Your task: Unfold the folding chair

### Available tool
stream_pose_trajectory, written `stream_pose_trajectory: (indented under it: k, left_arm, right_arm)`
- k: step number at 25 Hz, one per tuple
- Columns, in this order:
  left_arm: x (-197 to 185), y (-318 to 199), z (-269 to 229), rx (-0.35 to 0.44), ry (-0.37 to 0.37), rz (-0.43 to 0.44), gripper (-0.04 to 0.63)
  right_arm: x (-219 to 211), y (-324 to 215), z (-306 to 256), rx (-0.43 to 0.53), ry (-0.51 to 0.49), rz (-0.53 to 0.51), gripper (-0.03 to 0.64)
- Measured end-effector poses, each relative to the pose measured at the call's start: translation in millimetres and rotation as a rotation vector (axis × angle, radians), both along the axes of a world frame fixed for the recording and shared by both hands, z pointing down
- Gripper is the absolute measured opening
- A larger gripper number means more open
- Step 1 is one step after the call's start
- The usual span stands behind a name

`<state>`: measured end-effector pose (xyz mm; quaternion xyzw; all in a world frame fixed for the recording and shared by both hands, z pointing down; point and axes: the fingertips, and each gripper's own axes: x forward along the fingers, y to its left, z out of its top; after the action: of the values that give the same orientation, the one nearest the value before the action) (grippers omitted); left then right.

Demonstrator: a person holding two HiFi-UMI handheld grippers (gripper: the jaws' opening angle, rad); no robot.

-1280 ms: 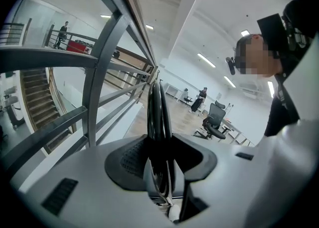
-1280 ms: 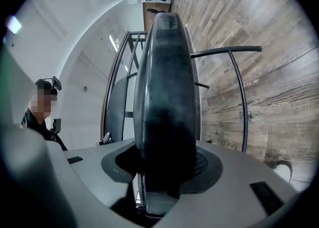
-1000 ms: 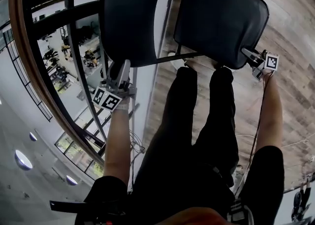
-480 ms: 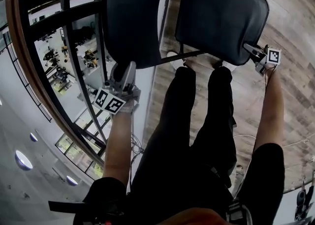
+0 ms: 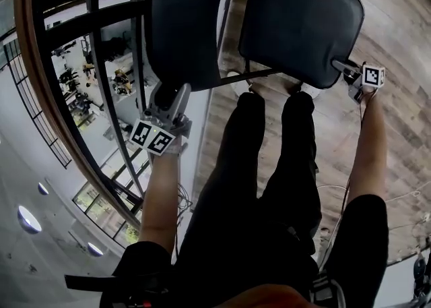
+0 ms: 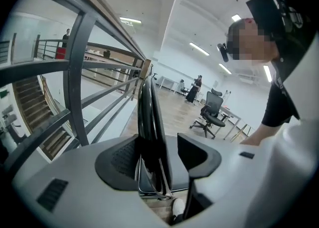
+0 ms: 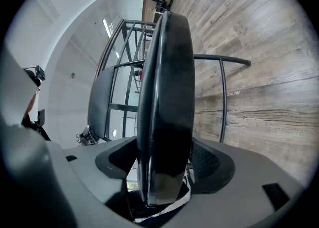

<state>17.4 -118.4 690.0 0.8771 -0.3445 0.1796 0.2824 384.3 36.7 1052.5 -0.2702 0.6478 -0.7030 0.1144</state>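
Note:
The black folding chair stands in front of me with its padded backrest [image 5: 185, 23] at the left and its padded seat [image 5: 300, 23] at the right. My left gripper [image 5: 170, 98] sits at the backrest's lower edge. In the left gripper view the backrest [image 6: 149, 122] stands edge-on between the jaws of the left gripper [image 6: 164, 157], which are opening, with a gap on the right side. My right gripper [image 5: 342, 69] is at the seat's near right corner. There the seat [image 7: 167, 97] lies between the opening jaws of the right gripper [image 7: 162, 159], with a gap at the left pad.
A dark metal railing [image 5: 101, 64] with a wooden handrail runs close on the left, with a lower floor beyond it. Wooden floor [image 5: 397, 44] lies under and right of the chair. My legs [image 5: 269, 165] stand right behind the seat. An office chair [image 6: 212, 112] stands farther off.
My left gripper has slid a little to the right along the backrest's lower edge. The right gripper has barely shifted at the seat corner. The chair keeps about the same pose.

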Motion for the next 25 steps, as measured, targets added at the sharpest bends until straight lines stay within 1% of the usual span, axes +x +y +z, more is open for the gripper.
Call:
stream_pose_trajectory:
  k: [1,2,3,4,6,9,11,13,15,17,20,23,25]
  left_arm:
    - [-0.7,-0.7,-3.5,0.005,-0.008,-0.002,0.223]
    - [-2.2,-2.0,-8.6,0.013,-0.014,-0.009,0.237]
    - [-4.1,-4.2,-14.7,0.026,-0.022,-0.017,0.247]
    - [-6.3,-7.2,-21.4,0.042,-0.033,-0.021,0.259]
    - [-10.7,-14.4,-36.1,0.075,-0.049,-0.023,0.262]
    - [-11.4,-26.2,-63.1,0.138,-0.048,-0.018,0.262]
    - [-6.8,-26.6,-90.0,0.178,-0.034,0.006,0.262]
    - [6.1,-15.5,-118.4,0.173,0.015,0.064,0.262]
    - [27.8,-1.7,-144.3,0.154,0.087,0.15,0.261]
    - [50.7,9.0,-171.3,0.154,0.153,0.242,0.261]
    - [79.3,21.9,-212.4,0.171,0.208,0.379,0.251]
    - [103.5,26.0,-252.4,0.184,0.258,0.463,0.196]
    - [113.0,32.5,-281.1,0.192,0.299,0.494,0.127]
  right_arm:
    - [7.5,4.2,3.1,-0.028,0.069,-0.011,0.304]
    - [19.1,8.7,7.0,-0.051,0.168,-0.028,0.304]
    - [31.7,10.7,7.8,-0.062,0.263,-0.04,0.304]
    - [42.7,9.2,3.3,-0.061,0.332,-0.036,0.304]
    - [59.9,-3.4,-19.4,-0.024,0.412,0.014,0.304]
    - [79.9,-34.1,-80.2,0.068,0.507,0.12,0.303]
    - [70.2,-44.1,-131.7,0.143,0.517,0.149,0.302]
    - [44.1,-41.3,-188.5,0.219,0.486,0.143,0.302]
    - [19.4,-45.0,-251.7,0.29,0.473,0.152,0.3]
    - [-11.2,-59.4,-327.7,0.358,0.466,0.167,0.273]
    - [-61.9,-80.4,-439.3,0.488,0.458,0.179,0.227]
    - [-98.1,-91.4,-538.8,0.63,0.446,0.194,0.158]
    - [-116.9,-87.9,-601.3,0.723,0.447,0.2,0.151]
